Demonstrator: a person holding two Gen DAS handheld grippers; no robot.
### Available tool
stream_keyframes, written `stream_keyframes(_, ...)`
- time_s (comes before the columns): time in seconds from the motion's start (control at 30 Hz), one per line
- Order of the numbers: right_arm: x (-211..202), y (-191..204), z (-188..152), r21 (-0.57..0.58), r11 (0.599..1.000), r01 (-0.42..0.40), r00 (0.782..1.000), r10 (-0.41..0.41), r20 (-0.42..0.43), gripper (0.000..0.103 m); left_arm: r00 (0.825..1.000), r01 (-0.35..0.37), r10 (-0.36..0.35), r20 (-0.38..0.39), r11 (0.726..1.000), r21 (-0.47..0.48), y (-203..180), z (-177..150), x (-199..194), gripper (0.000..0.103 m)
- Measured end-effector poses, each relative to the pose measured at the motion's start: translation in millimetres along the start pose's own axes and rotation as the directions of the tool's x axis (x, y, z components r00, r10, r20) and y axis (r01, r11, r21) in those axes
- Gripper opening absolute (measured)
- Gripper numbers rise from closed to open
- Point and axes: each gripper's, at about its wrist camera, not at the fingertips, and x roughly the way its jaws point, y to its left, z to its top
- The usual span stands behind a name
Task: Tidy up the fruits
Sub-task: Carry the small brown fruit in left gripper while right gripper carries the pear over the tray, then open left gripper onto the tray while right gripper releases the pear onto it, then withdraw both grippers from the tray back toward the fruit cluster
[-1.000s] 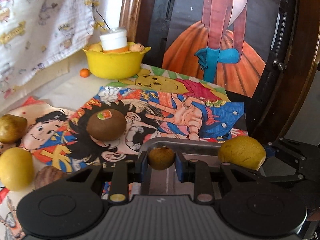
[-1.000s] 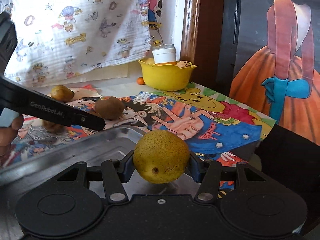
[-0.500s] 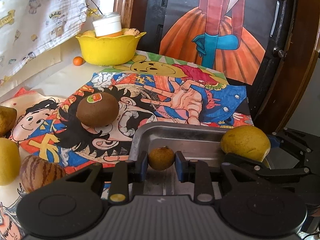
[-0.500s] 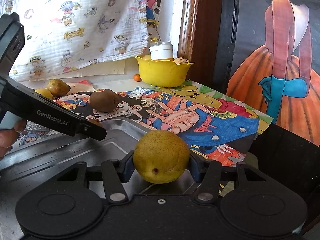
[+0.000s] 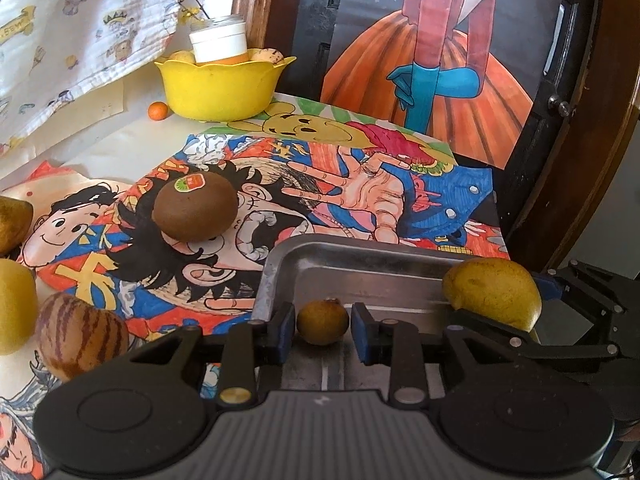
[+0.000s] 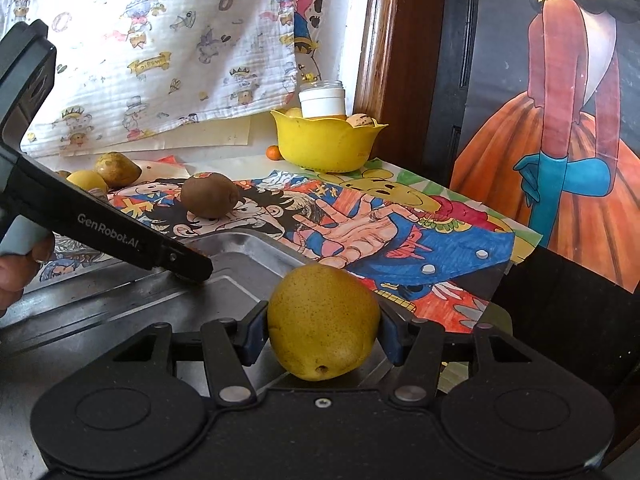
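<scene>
My left gripper (image 5: 323, 325) has its jaws a little apart from a small round brown fruit (image 5: 322, 322) that sits between them over the metal tray (image 5: 360, 268). My right gripper (image 6: 323, 328) is shut on a yellow pear (image 6: 322, 326) and holds it over the tray's right part (image 6: 248, 256); that pear also shows in the left wrist view (image 5: 494, 292). A brown kiwi with a sticker (image 5: 195, 207) lies on the cartoon mat (image 5: 360, 184). A striped fruit (image 5: 82, 338) and a yellow fruit (image 5: 14, 306) lie at the left.
A yellow bowl (image 5: 222, 84) with a white-lidded jar (image 5: 218, 40) and fruits stands at the back beside a small orange fruit (image 5: 158, 111). Another pear (image 6: 117, 168) lies far left. A printed cloth hangs behind. A painted panel and dark frame stand at the right.
Both grippers moved forward and down over the tray. The left jaws have opened slightly off the small brown fruit. The right gripper still holds the pear.
</scene>
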Motion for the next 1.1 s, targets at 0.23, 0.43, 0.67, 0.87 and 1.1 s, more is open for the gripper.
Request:
stream_keyframes(0.23,-14,4,0,-0.004,1.000,-0.009,1.000,0.009,0.014,0.066,1.000,0.008,-0.007,0.027,0.999,-0.034,1,-1,-13,0.052)
stream_keyframes(0.43,-32,12,1,-0.002,1.000,-0.020,0.999,0.020,0.033,0.075,0.998,-0.007,0.011,0.057,0.997,-0.075,6,-2,-32,0.064)
stream_keyframes(0.67,-57,26,3,0.024,0.999,-0.027,0.998,0.026,0.055,0.089,0.989,-0.058,0.072,0.130,0.993,-0.106,13,-16,-68,0.097)
stream_keyframes(0.87,-84,43,4,0.043,0.999,-0.027,0.997,0.024,0.071,0.099,0.980,-0.082,0.099,0.174,0.991,-0.102,17,-31,-101,0.103)
stream_keyframes(1.1,-118,67,2,0.062,0.998,-0.024,0.998,0.021,0.057,0.102,0.970,-0.097,0.112,0.217,0.992,-0.079,20,-56,-140,0.103)
